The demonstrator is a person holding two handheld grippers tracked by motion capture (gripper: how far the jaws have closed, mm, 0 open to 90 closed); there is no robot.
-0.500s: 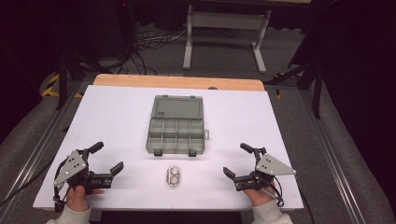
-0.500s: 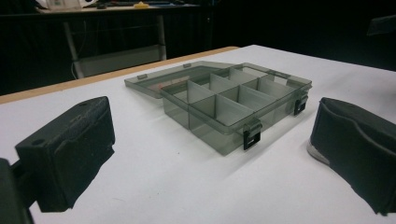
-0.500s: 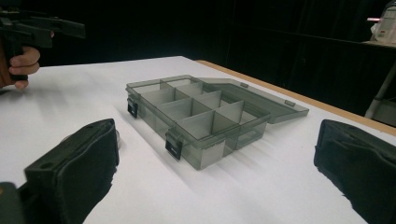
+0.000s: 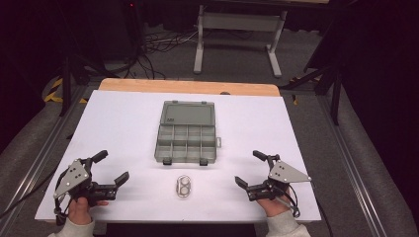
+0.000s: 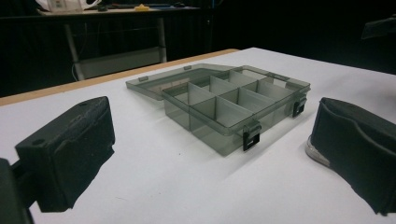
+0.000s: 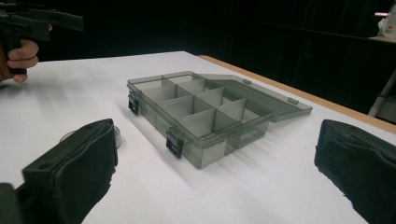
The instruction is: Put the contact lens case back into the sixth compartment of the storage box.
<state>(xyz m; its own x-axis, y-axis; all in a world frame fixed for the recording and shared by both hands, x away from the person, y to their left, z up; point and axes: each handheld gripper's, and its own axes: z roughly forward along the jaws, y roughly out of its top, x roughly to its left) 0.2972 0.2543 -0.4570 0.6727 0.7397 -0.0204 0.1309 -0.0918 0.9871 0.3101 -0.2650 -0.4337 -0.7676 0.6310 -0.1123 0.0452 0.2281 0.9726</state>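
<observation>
Dark room, with metal stand legs and loose cables on the floor beyond a white table (image 4: 118,123) edged in wood at its far side. Near the middle of the table sits a grey see-through plastic organiser box (image 4: 187,144), its lid (image 4: 188,113) folded flat open away from the person. Its tray is split into small compartments, and all that can be seen look empty. Two black latches hang on its near wall. It looks light, stiff and smooth, likely to slide if nudged; a wall or the lid edge seems the best place to pinch.

Just nearer than the box, apart from it, lies a small clear case (image 4: 184,186) with two round cups. Whether anything is inside cannot be told. It looks very light and slippery, best gripped across its narrow sides.

At the near left, the left gripper (image 4: 112,169) has its jaws spread wide, holding nothing. At the near right, the right gripper (image 4: 250,169) is likewise wide open and empty. Both are well apart from the case between them.
</observation>
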